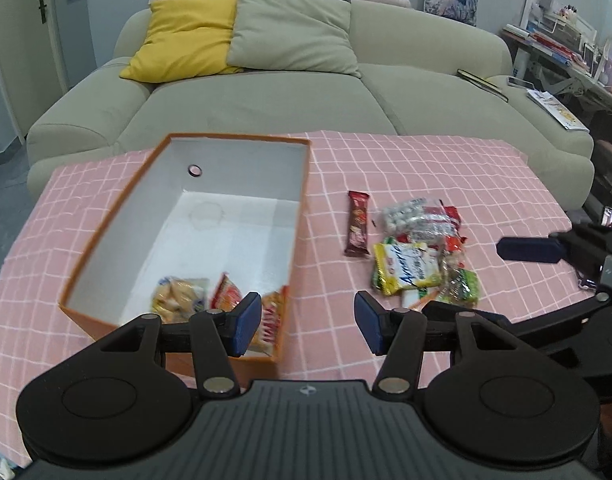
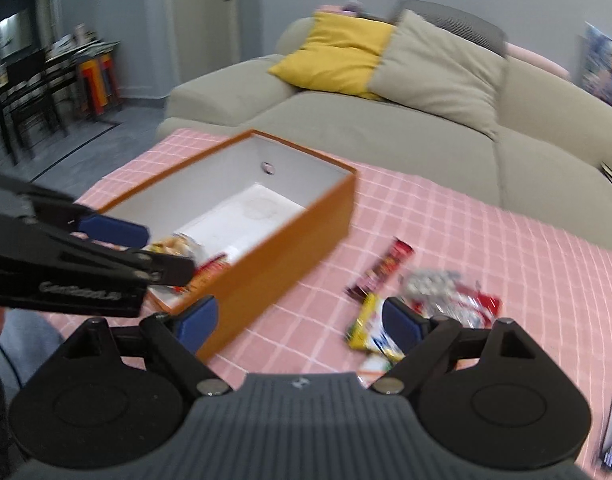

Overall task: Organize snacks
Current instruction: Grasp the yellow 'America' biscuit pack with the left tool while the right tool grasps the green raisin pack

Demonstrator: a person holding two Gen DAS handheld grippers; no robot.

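Note:
An open orange box (image 1: 106, 216) with a white inside stands on the pink checked tablecloth (image 1: 425, 168); it also shows in the right wrist view (image 2: 290, 252). Three snack packets (image 1: 222, 300) lie at its near end. A pile of snacks lies to its right: a brown bar (image 1: 357, 224), a yellow packet (image 1: 405, 266), a silver-red packet (image 1: 421, 220) and a green one (image 1: 463, 286). My left gripper (image 1: 307, 326) is open and empty above the box's near right corner. My right gripper (image 2: 302, 322) is open and empty between the box and the pile (image 2: 425, 300).
A beige sofa (image 1: 290, 96) with a yellow cushion (image 1: 182, 36) and a grey cushion (image 1: 294, 28) stands behind the table. A cluttered desk (image 1: 565, 48) is at the far right. Dark chairs (image 2: 30, 88) stand at the far left of the room.

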